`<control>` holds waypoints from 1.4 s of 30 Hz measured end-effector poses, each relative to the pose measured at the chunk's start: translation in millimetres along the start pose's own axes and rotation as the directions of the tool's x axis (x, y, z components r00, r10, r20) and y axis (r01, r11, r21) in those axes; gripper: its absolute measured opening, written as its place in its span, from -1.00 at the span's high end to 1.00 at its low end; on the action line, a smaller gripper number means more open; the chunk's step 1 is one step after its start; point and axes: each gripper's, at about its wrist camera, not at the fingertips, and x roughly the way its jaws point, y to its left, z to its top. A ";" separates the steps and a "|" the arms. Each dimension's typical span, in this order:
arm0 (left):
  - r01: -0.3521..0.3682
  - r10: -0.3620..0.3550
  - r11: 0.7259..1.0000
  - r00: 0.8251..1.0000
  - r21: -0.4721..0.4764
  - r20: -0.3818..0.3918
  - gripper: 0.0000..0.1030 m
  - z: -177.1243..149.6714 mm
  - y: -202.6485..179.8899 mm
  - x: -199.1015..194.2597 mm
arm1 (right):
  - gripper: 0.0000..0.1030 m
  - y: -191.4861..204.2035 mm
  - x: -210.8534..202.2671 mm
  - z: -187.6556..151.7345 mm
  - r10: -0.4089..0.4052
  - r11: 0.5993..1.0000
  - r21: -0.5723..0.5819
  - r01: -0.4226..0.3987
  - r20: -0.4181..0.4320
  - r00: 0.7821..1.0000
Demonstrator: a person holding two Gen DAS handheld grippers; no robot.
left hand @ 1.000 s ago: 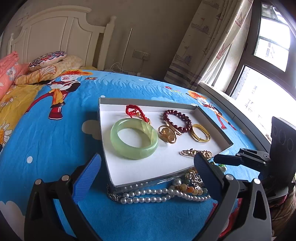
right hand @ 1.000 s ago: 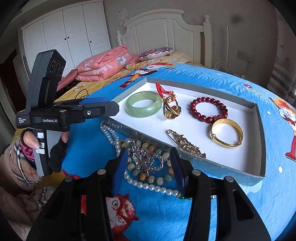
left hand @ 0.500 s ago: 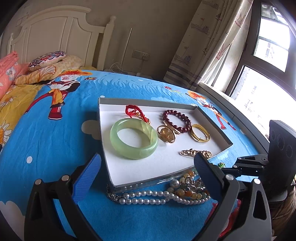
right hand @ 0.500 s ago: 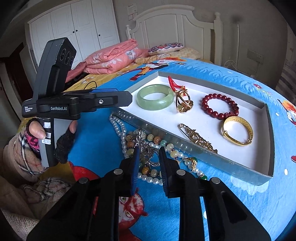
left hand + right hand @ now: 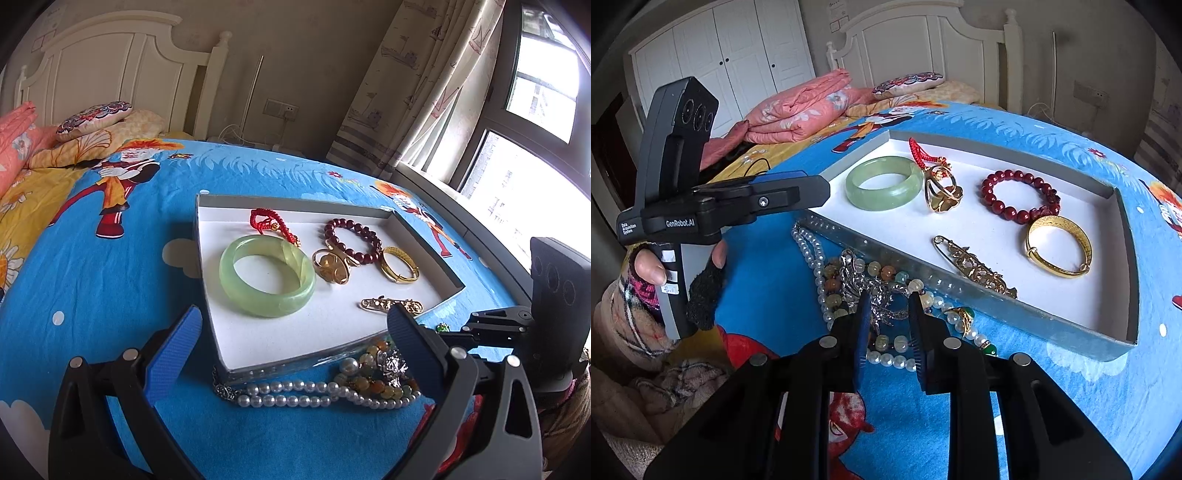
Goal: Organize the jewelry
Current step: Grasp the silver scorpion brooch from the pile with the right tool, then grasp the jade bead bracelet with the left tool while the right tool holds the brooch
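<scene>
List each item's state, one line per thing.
Tray: open, holding jewelry.
Jade bangle: flat in tray.
Gold bangle: in tray.
Pearl necklace: outside tray, on bedsheet.
Silver brooch: between right gripper fingers.
Left gripper: open, empty.

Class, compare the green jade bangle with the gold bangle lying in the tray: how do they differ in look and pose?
The green jade bangle is thick, smooth and translucent; the gold bangle is a thinner, textured metal band. The jade bangle lies at the tray's end nearer the headboard; the gold bangle lies toward the opposite end, below the red bead bracelet. Both lie flat in the tray, untouched.
</scene>
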 end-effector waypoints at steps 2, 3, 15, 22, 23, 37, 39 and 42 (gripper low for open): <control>0.000 0.000 1.000 1.000 0.000 0.003 -0.93 0.1 -0.2 -0.1 | 0.22 4.0 5.2 1.9 -0.004 1.000 -0.020 0.004 -0.020 1.000; 0.000 0.000 1.000 1.000 0.000 0.003 -0.93 0.0 -0.4 -0.3 | 0.12 6.1 6.7 2.1 0.003 1.000 -0.028 -0.004 -0.029 1.000; 0.007 -0.007 1.000 1.000 0.006 0.008 -0.93 0.2 -1.3 -2.4 | -0.08 15.7 19.7 10.7 0.018 1.000 -0.023 -0.019 -0.060 0.998; 0.010 -0.010 1.000 1.000 0.006 0.012 -0.93 -1.0 -1.7 -4.1 | 0.17 19.6 10.5 6.1 -0.028 0.999 -0.035 0.028 -0.001 1.000; 0.010 -0.011 1.000 1.000 0.006 0.011 -0.93 -1.1 -1.6 -4.1 | 0.17 18.3 6.5 5.5 -0.024 0.999 -0.029 0.024 0.012 1.000; 0.063 -0.064 0.991 0.998 0.118 0.003 -0.91 -8.1 -24.0 -16.1 | 0.16 -20.4 -43.1 -1.3 -0.051 0.993 0.109 0.034 0.159 0.986; 0.078 -0.074 0.976 0.997 0.205 -0.024 -0.85 -19.5 -42.1 -18.2 | 0.16 -27.2 -49.7 -4.1 -0.056 0.991 0.128 0.034 0.176 0.983; 0.111 -0.087 0.934 0.993 0.340 -0.084 -0.44 -38.5 -72.7 -15.7 | 0.16 -37.3 -58.8 -8.6 -0.065 0.987 0.158 0.034 0.196 0.978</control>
